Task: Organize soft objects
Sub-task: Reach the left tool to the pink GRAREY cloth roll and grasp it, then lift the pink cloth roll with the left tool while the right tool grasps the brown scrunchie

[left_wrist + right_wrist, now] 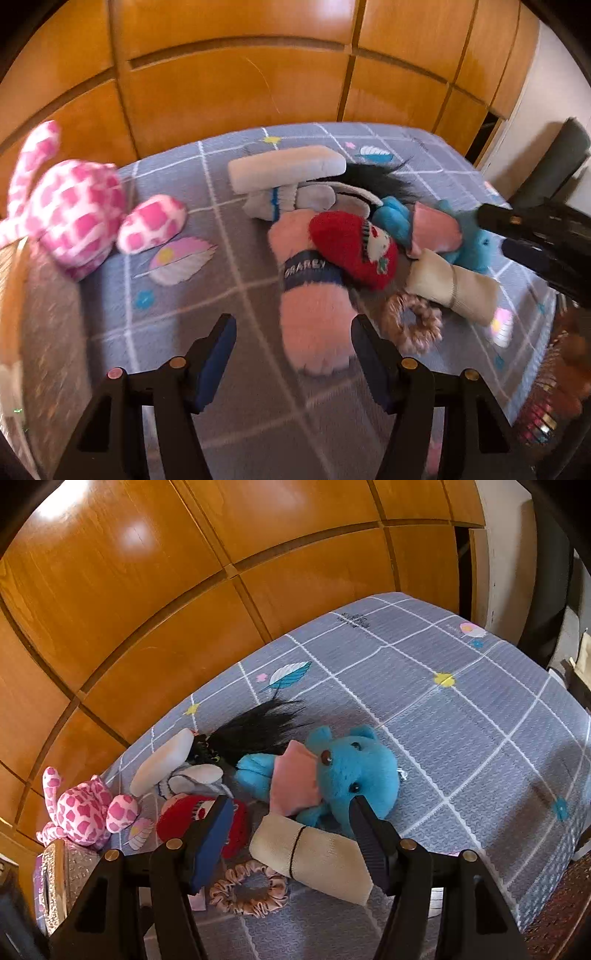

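Pink sock roll [314,295] between released left tool [293,341] | right tool [291,830] released

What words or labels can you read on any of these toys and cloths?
"GRAREY": white letters on the dark blue band around the pink fluffy roll, seen from the left wrist; slightly blurred, so the spelling is uncertain.
Dark marking on the grey checked bedcover, near its far edge: too small to read.
Nothing else carries readable text.
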`<state>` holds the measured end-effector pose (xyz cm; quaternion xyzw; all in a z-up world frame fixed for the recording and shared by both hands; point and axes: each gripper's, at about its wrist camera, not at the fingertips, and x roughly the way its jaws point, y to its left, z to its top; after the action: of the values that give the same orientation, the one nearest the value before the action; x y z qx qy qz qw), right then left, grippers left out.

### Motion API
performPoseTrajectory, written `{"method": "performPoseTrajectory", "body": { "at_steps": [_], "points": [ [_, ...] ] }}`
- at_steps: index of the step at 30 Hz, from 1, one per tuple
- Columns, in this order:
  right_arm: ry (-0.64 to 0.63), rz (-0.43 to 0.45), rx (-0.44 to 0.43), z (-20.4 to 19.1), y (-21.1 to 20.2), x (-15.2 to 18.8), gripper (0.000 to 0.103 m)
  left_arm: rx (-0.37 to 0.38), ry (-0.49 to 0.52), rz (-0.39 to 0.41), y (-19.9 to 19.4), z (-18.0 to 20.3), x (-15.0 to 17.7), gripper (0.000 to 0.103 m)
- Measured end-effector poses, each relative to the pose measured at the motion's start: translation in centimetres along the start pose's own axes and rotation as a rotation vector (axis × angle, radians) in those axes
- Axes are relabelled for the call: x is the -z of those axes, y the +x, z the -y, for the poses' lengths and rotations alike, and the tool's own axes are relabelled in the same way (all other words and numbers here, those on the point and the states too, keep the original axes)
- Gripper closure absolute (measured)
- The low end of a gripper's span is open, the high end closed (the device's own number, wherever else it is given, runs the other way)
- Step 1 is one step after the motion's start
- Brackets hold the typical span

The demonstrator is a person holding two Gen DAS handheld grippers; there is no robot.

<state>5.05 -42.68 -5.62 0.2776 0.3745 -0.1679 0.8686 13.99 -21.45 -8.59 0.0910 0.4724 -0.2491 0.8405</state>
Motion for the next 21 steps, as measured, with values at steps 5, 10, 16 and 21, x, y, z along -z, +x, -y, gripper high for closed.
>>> {"method": "performPoseTrajectory", "body": {
  "at_steps": [5, 10, 16, 21],
  "points": [
    [0.011, -0.015, -0.019, 0.1, 0.3, 0.0, 0.037, 0.015, -0.024, -0.051, 3.5, 0.0, -1.5, 0.04],
    [0.012, -0.037, -0.029, 0.0, 0.7, 0.0, 0.037, 0.074, -0.018, -0.048, 4.1, 0.1, -1.6, 0.067],
    [-0.002, -0.082, -0.082, -0.3, 1.2, 0.2, 0.037, 0.105, -0.044, -0.012, 0.6, -1.1, 1.6, 0.068],
    [-0.068, -0.193, -0.149, -1.8, 2.5, 1.0, 0.037, 0.086, -0.118, 0.005, -3.0, -3.3, 5.9, 0.068]
  ]
}}
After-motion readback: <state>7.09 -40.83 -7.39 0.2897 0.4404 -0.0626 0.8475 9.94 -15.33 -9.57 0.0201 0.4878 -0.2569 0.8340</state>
